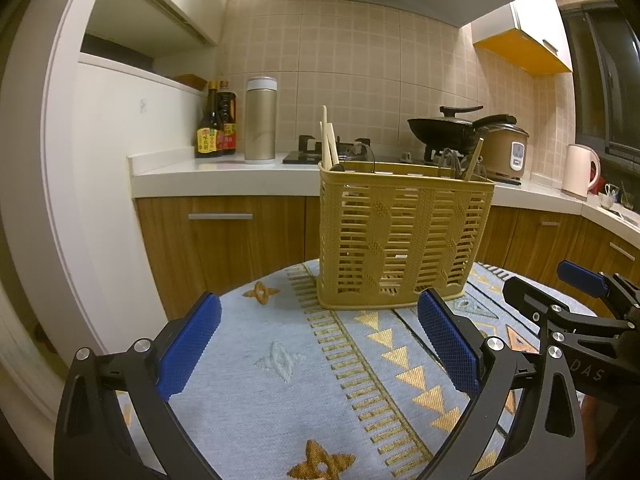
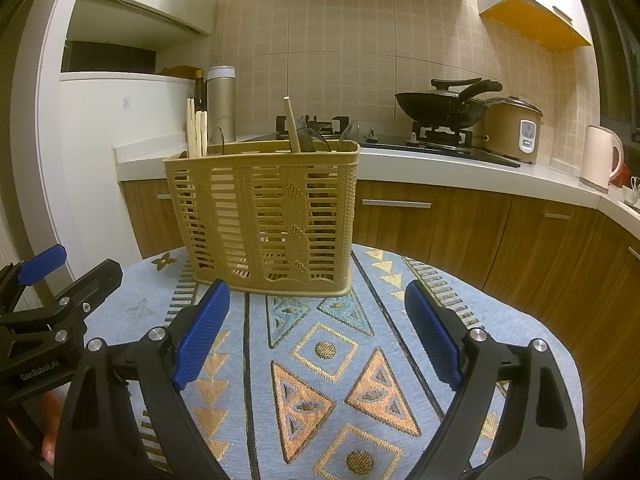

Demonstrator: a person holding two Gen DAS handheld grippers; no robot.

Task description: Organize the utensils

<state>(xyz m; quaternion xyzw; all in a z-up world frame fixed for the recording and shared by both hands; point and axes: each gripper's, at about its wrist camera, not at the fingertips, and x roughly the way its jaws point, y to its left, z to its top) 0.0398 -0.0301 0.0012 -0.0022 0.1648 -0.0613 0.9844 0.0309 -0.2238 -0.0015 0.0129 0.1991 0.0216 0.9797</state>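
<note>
tan slatted utensil basket (image 1: 404, 236) stands upright on the patterned blue tablecloth (image 1: 280, 364), at the far side of the table. wooden chopsticks (image 1: 329, 140) and dark utensil handles stand inside, rising above its rim. left gripper (image 1: 320, 312) is spread wide, holding nothing, just short of the basket. right gripper (image 2: 318, 300) likewise released and empty, near the basket base.
</note>
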